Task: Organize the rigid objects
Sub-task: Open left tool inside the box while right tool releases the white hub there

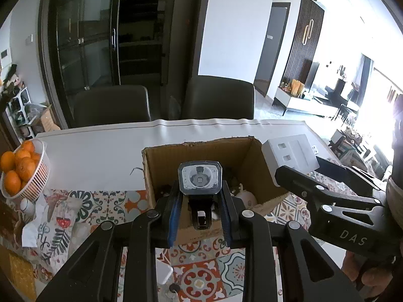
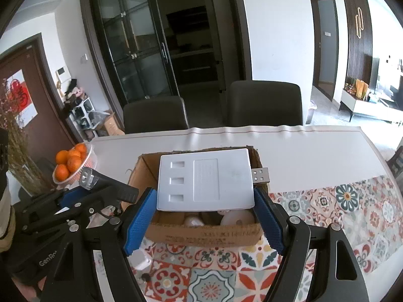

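An open cardboard box point(image 1: 201, 151) point(image 2: 201, 234) stands on the table in front of both grippers, with pale rounded objects point(image 2: 236, 217) inside. My left gripper point(image 1: 200, 193) is shut on a black flashlight point(image 1: 200, 178) with a square lens, held over the box's near side. It also shows in the right wrist view point(image 2: 88, 177). My right gripper point(image 2: 205, 201) is shut on a white flat USB hub point(image 2: 205, 178) with a USB plug point(image 2: 260, 175), held over the box. The hub also shows in the left wrist view point(image 1: 289, 152).
A basket of oranges point(image 1: 24, 171) point(image 2: 74, 163) stands at the table's left. A patterned cloth point(image 2: 340, 206) covers the near table. A printed pouch point(image 1: 54, 224) lies left. A small white object point(image 1: 163, 273) and a key lie near me. Two dark chairs point(image 1: 219, 98) stand behind the table.
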Motion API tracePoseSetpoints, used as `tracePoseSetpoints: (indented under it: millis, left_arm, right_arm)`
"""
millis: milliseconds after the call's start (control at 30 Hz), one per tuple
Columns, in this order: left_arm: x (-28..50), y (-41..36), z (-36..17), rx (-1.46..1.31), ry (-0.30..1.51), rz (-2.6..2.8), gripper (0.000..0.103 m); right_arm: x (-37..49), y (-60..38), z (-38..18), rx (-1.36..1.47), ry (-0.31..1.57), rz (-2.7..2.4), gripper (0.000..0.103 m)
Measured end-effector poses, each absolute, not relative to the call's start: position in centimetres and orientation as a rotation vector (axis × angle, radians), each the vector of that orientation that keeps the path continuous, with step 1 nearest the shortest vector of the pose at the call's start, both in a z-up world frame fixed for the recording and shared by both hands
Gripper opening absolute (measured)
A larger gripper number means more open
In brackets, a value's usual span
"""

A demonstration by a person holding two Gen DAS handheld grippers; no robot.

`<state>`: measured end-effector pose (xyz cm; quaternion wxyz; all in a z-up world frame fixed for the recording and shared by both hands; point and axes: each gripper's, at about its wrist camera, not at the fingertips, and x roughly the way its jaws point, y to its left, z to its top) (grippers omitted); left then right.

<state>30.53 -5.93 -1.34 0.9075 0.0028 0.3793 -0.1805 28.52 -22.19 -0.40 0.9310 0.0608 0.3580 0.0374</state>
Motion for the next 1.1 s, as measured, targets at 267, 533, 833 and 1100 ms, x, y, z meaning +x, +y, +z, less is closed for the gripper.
tracePoseSetpoints:
  millis: [267,533,833,1100]
  left_arm:
    - [33.3,-7.0,-2.1,0.029,0.828,-0.377,0.028]
    - [35.8,-7.8,-4.5,0.039,0.906,-0.385,0.028]
    - [36.8,-8.3,-6.8,0.055,0.983,-0.378,0.028]
    - [36.1,-8.0,-6.1,0.059,0.959,-0.354,0.038]
  right_arm:
    - [31.4,-22.8,-1.1,0.106,0.786,0.093,0.078]
    - [34.4,-23.9,-4.3,0.156,0.921,0.107,0.078]
    - [35.6,-24.3,-6.5,0.156,0.980,0.079,0.078]
    - [34.9,-24.6,-6.2,0.161,0.974,0.065,0.078]
